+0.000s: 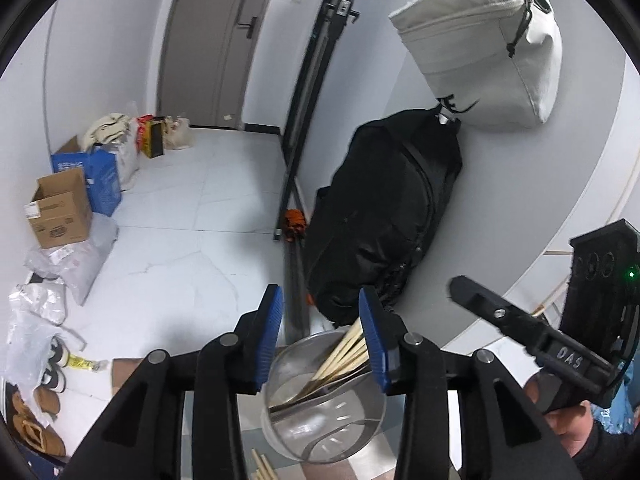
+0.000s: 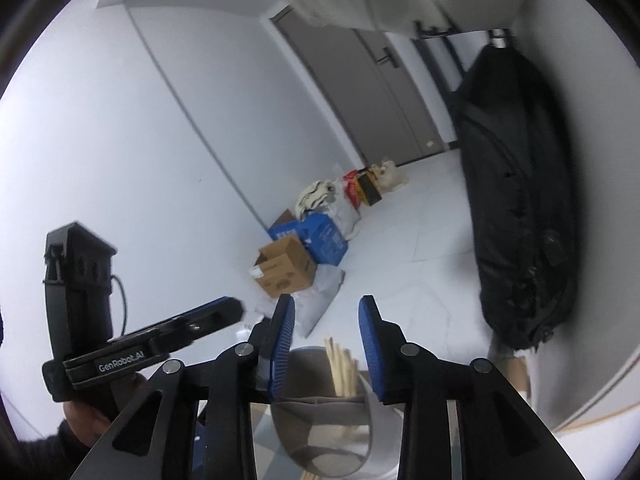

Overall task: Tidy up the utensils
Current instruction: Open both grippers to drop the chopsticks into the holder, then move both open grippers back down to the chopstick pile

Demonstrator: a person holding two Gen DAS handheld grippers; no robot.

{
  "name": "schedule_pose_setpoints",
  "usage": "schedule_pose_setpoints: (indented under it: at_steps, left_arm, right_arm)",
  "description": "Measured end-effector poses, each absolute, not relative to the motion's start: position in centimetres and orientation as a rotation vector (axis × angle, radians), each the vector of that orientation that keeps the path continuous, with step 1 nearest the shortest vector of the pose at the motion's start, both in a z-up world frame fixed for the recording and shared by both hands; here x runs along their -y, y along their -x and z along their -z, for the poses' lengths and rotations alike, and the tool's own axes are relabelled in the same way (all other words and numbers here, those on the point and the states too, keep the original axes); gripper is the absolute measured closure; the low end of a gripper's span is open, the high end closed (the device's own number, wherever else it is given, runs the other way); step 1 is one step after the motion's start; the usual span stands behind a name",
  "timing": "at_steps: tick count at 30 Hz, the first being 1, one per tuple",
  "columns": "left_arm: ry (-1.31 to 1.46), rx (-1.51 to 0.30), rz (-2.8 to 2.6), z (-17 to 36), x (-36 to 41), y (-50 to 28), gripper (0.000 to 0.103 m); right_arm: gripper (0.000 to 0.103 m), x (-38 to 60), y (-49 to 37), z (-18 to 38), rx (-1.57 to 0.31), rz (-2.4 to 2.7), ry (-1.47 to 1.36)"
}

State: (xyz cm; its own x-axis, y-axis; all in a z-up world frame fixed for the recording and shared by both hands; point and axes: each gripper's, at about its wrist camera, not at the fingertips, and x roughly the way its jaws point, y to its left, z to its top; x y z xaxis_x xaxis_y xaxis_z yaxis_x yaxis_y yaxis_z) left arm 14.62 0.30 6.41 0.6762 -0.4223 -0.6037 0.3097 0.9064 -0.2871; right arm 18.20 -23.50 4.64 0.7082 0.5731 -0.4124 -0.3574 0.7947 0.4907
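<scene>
Tabletop [image 1: 362,465] shows only as a sliver at the bottom edge, pale with a grey band; a few loose chopsticks [image 1: 262,467] lie on it just beside the holder.

Steel utensil holder [image 1: 324,396], perforated and tipped toward the left wrist camera, sits below and between the blue pads; a bundle of chopsticks [image 1: 344,354] leans inside it, tips up to the right.

Left hand-held gripper [image 1: 322,340]: jaws parted, nothing pressed between the pads. Right hand-held gripper [image 2: 326,344]: likewise parted and empty, hovering over the same holder [image 2: 320,420].

Step, as I judge it: between placements, most sticks already in. Next move likely calls for dropping to the loose chopsticks, closing on one and lifting it into the holder without knocking it.

Beyond: white tiled floor [image 1: 192,216], black bag [image 1: 384,216] against the wall, cardboard box [image 1: 60,212] and blue box [image 1: 102,178], grey door [image 1: 216,40] farthest.
</scene>
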Motion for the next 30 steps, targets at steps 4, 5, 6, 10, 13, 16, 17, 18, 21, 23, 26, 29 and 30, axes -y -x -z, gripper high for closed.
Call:
schedule_pose_setpoints:
  at_steps: [4, 5, 6, 10, 13, 16, 17, 18, 21, 23, 26, 29, 30]
  left_arm:
    - [0.178, -0.728, 0.376, -6.1, -1.0, -14.3, 0.068]
    - [0.179, -0.728, 0.368, -6.1, -1.1, -14.1, 0.067]
    - [0.177, -0.725, 0.351, -6.2, -1.2, -13.7, 0.067]
    - [0.176, -0.709, 0.313, -6.5, -1.4, -12.6, 0.067]
    - [0.191, -0.712, 0.294, -6.7, -1.6, -11.6, 0.067]
    - [0.183, -0.701, 0.279, -7.1, -1.6, -10.6, 0.067]
    - [0.183, -0.696, 0.276, -7.2, -1.7, -10.2, 0.067]
    - [0.183, -0.693, 0.273, -7.4, -1.9, -9.9, 0.067]
    - [0.182, -0.688, 0.260, -7.8, -2.0, -8.9, 0.062]
    - [0.183, -0.679, 0.249, -8.0, -2.3, -8.3, 0.049]
    - [0.180, -0.653, 0.249, -8.4, -2.3, -7.2, 0.049]
    - [0.170, -0.647, 0.244, -8.4, -2.1, -6.3, 0.048]
    - [0.163, -0.642, 0.238, -8.4, -2.0, -5.9, 0.047]
  right_arm:
    - [0.060, 24.2, -17.2, -5.1, -0.579, -0.508, -0.398]
    - [0.060, 24.3, -17.0, -5.2, -0.579, -0.507, -0.395]
    - [0.059, 24.3, -16.7, -5.4, -0.577, -0.507, -0.390]
    - [0.053, 24.2, -15.3, -6.1, -0.563, -0.506, -0.376]
    - [0.048, 23.9, -14.3, -6.6, -0.552, -0.509, -0.363]
    - [0.043, 23.6, -13.1, -6.9, -0.539, -0.509, -0.362]
    - [0.040, 23.5, -12.7, -7.0, -0.538, -0.510, -0.363]
    - [0.040, 23.4, -12.4, -7.2, -0.538, -0.511, -0.362]
    - [0.040, 23.0, -11.4, -7.6, -0.531, -0.522, -0.351]
    - [0.035, 22.8, -10.6, -7.9, -0.519, -0.526, -0.342]
    - [0.027, 22.5, -9.2, -8.4, -0.500, -0.524, -0.324]
    - [0.023, 22.0, -7.8, -8.7, -0.492, -0.521, -0.308]
    - [0.022, 21.9, -7.4, -8.7, -0.489, -0.523, -0.304]
